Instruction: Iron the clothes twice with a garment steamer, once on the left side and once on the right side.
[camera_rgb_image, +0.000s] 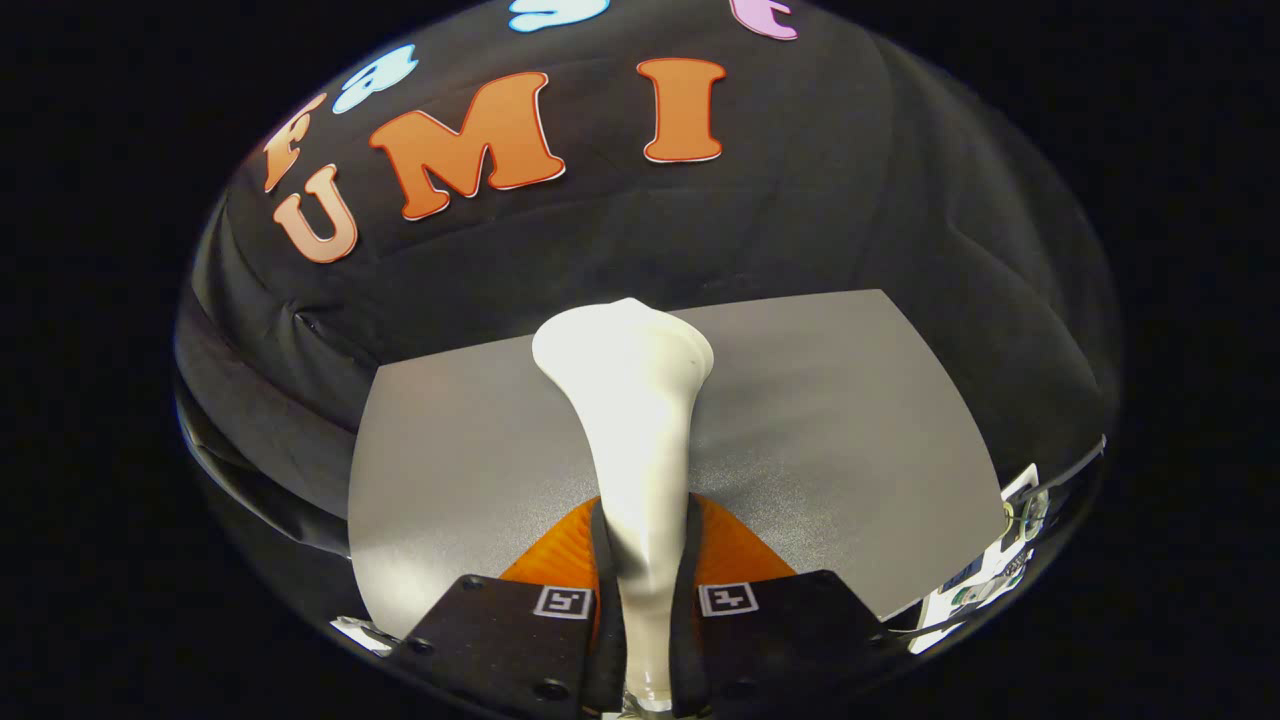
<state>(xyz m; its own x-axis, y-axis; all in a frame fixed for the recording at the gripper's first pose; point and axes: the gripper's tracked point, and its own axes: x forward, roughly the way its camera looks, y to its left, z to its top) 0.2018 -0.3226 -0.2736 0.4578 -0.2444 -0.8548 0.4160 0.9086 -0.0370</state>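
Gripper (640, 600) at lower centre of frame, fingers pinching the steamer (632, 440) by its narrow handle, one finger on each side. Steamer standing up between the fingers, flared head at mid-frame, tilted slightly to the right. Just behind the handle, low in the frame, a patch of orange ribbed garment (735, 545), mostly hidden by the fingers. Beyond it, grey table (850, 420) across the middle. At lower right, past the table edge, some small white items (985, 575), too blurred to identify.

Probably steamer in hand, pass over the garment not yet begun. For a good stroke: firm grip kept, head tipped down toward the cloth, swept smoothly along one side, then the other.
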